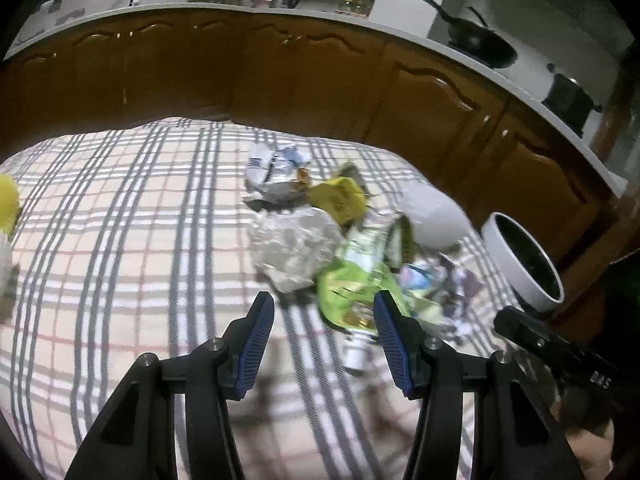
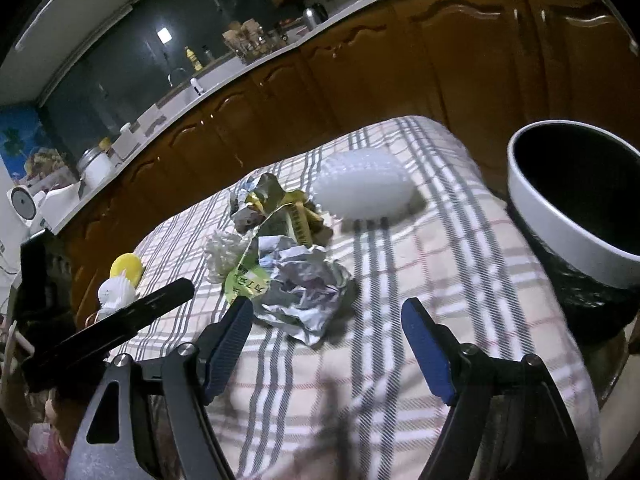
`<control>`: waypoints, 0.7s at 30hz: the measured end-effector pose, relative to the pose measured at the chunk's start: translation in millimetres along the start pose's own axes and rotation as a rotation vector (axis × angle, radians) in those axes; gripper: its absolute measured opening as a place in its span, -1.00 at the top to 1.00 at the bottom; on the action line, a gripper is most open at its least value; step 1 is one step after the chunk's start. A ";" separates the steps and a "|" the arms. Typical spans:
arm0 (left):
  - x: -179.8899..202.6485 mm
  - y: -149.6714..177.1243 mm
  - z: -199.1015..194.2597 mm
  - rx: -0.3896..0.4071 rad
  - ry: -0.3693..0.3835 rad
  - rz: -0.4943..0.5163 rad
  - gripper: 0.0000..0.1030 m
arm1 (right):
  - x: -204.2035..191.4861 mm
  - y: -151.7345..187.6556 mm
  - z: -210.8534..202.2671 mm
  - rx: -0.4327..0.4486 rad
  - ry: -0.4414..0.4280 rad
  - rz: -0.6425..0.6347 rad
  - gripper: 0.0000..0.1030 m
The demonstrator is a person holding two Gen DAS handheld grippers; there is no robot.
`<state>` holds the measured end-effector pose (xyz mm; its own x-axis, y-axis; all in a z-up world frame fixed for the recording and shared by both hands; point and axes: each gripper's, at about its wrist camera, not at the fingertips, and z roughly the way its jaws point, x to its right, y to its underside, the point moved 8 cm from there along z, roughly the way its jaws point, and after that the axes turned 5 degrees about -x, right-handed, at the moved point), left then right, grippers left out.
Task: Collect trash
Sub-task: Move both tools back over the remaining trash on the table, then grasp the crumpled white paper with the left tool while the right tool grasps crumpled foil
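A heap of trash lies on the plaid tablecloth (image 1: pixel 120 240): a green snack wrapper (image 1: pixel 352 284), a crumpled clear bag (image 1: pixel 292 244), a yellow wrapper (image 1: pixel 340 196) and a blue-white packet (image 1: pixel 272 168). My left gripper (image 1: pixel 324 304) hovers open just short of the green wrapper, nothing between its blue pads. In the right wrist view my right gripper (image 2: pixel 328 312) stands open over the cloth, close behind a crumpled foil wrapper (image 2: pixel 304 292). A white-rimmed bin (image 2: pixel 576 204) with a dark inside stands at the table's right edge. The bin (image 1: pixel 524 260) also shows in the left view.
A white egg-shaped object (image 2: pixel 360 188) lies behind the heap. A yellow-capped white figure (image 2: pixel 120 284) stands at the table's left. Brown kitchen cabinets (image 1: pixel 280 72) run behind the table. The other gripper's black body (image 1: pixel 560 348) enters the left view at lower right.
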<state>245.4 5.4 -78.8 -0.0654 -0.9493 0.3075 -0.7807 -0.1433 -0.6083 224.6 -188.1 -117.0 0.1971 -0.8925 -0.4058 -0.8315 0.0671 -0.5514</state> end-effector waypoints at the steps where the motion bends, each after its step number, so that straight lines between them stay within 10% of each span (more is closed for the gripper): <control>1: -1.4 -2.8 3.8 -0.002 -0.006 -0.001 0.00 | -1.1 0.3 1.6 -0.003 0.000 -0.002 -0.51; 10: -19.0 -28.8 55.6 -0.049 -0.011 -0.064 -0.04 | -7.1 -6.1 31.7 -0.064 -0.019 0.004 -0.32; 14: -16.0 -30.0 64.2 -0.043 0.017 -0.037 0.38 | -6.1 -2.2 41.1 -0.096 -0.018 0.009 0.54; 21: -8.1 -26.4 37.4 0.021 -0.002 0.008 0.48 | -5.5 -0.2 13.8 -0.035 -0.001 -0.027 0.65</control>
<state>289.8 6.3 -92.6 -0.0706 -0.9511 0.3007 -0.7669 -0.1410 -0.6261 230.9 -177.1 -124.7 0.2205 -0.8934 -0.3915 -0.8434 0.0270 -0.5366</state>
